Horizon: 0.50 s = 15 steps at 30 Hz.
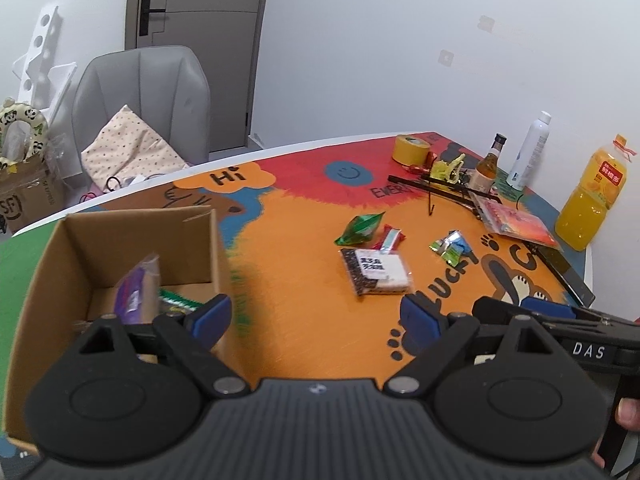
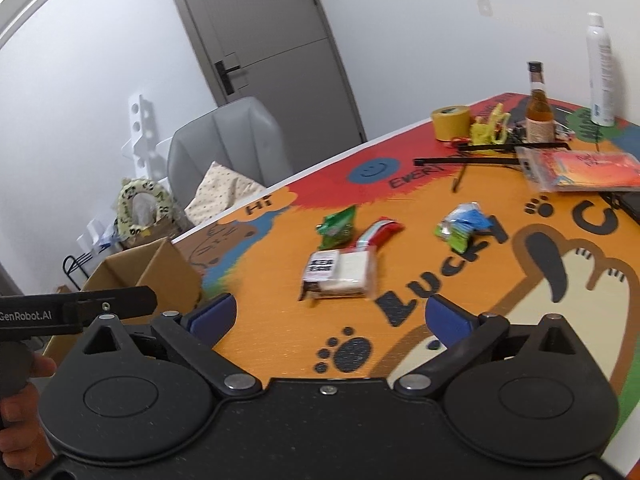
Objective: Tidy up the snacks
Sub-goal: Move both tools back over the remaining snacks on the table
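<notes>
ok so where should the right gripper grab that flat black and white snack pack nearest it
Take the black and white pack across its short width, coming from above with the right gripper, which is open and empty. The pack lies flat on the mat, so a side approach would likely just push it. The white half looks thicker, probably the firmer grip. The red and white packet lies close behind.

Green snack packet [image 1: 359, 229], orange cartoon-print table [image 1: 304, 320]

White walls [image 1: 360, 60] enclose the room, with a grey door [image 1: 200, 40] at 12 o'clock, a grey padded chair [image 1: 140, 92] holding a spotted cushion [image 1: 132, 148] at 10 o'clock, and a white perforated rack [image 1: 38, 56] at 9 o'clock.
</notes>
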{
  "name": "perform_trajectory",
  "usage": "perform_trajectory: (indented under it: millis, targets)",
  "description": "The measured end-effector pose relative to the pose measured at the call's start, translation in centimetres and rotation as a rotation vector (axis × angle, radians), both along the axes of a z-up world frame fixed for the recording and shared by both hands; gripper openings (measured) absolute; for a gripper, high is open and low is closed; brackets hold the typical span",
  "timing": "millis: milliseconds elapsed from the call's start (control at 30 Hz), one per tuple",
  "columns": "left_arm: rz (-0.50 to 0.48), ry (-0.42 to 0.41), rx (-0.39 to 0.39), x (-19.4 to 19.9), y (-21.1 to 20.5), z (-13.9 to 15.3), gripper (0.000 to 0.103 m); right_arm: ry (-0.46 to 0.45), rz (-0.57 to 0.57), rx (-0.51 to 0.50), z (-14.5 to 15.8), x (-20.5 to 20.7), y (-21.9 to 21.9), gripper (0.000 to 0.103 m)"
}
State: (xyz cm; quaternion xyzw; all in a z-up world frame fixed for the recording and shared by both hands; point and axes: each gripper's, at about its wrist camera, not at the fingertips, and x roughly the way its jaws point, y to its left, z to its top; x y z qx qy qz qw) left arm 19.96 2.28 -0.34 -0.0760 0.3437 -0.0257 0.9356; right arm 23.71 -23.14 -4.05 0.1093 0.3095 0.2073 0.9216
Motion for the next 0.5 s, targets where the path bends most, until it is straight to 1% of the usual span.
perform_trajectory:
  millis: [500]
  targets:
    - [-0.016,0.017,-0.007,4.2,-4.0,-1.2,0.090,0.007,-0.086,0.046,-2.2,2.5,-4.8,0.103]
